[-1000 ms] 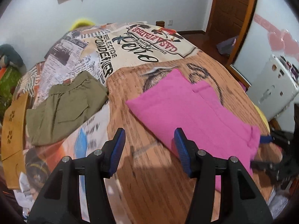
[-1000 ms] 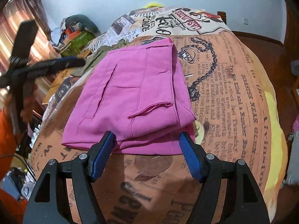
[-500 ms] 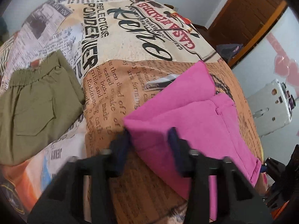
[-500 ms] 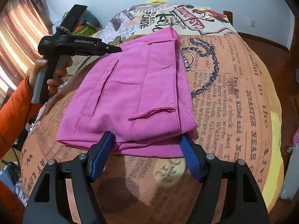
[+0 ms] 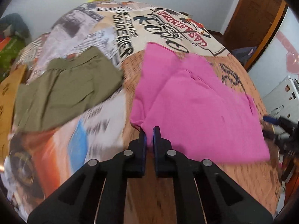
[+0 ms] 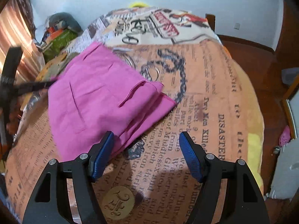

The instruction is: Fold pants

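Note:
Folded pink pants (image 5: 196,100) lie on a bed with a newspaper-print cover (image 5: 104,115). My left gripper (image 5: 149,130) is shut on the near corner of the pink pants. In the right wrist view the pink pants (image 6: 101,97) lie left of centre, turned askew. My right gripper (image 6: 146,140) is open and empty, its left finger beside the pants' near edge. The left gripper shows there as a blurred dark bar (image 6: 28,87) at the pants' far-left side.
Folded olive-green pants (image 5: 65,89) lie on the bed left of the pink ones. Clutter and a green bag (image 6: 59,39) stand at the bed's left side. A wooden door (image 5: 256,18) and a white appliance (image 5: 282,93) are to the right.
My left gripper closed on the pink pants' corner and pulled it, turning the pants on the bed. My right gripper stayed open and now sits right of the pants' near edge.

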`<state>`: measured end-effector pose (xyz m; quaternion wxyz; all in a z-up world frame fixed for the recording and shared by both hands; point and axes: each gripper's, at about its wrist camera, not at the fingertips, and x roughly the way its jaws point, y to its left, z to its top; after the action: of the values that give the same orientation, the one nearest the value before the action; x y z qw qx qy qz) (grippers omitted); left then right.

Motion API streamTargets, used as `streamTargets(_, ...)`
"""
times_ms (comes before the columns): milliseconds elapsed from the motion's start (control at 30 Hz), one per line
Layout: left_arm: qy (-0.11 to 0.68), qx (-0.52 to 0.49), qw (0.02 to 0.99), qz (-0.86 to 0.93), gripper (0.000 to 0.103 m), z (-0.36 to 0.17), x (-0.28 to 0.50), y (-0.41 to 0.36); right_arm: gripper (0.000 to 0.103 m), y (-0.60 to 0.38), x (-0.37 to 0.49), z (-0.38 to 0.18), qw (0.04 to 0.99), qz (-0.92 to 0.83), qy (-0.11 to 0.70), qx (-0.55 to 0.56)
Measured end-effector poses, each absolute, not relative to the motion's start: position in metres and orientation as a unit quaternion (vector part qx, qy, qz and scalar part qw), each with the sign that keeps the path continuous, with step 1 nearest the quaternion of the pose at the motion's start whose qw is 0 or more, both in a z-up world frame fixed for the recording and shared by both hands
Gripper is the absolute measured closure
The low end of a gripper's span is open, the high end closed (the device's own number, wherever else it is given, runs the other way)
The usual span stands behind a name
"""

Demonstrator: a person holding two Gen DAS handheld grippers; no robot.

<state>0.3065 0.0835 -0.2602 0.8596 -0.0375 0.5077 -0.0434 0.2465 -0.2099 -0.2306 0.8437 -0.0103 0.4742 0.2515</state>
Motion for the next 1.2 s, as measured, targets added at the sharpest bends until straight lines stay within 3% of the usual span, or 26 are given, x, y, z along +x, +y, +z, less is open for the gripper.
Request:
streamTargets(200, 0.506, -0.084, 0.858, -0.033, 0.098, -0.245, 0.24, 0.093, 0.035, -0.205, 0.224, -0.206, 0.852, 0.275, 0.446, -0.005)
streamTargets(400, 0.502, -0.036, 0.864, -0.01, 0.098, -0.231, 0.205, 0.096, 0.04, -0.185, 0.219, -0.195, 0.849, 0.304, 0.433, -0.001)
streamTargets(700, 0.447, -0.006, 0.89, -0.085, 0.098, -0.198, 0.256, 0.054, 0.048, -0.136, 0.236, -0.187, 0.84, 0.348, 0.415, -0.018)
streamTargets(1033, 0.506, -0.055, 0.852, -0.12, 0.095, -0.264, 0.302, 0.044, 0.048, -0.105, 0.257, -0.236, 0.802, 0.369, 0.468, -0.042)
streamTargets(1200, 0.508, -0.069, 0.851, -0.112, 0.095, -0.261, 0.294, 0.059, 0.049, -0.123, 0.245, -0.231, 0.805, 0.36, 0.469, -0.051)
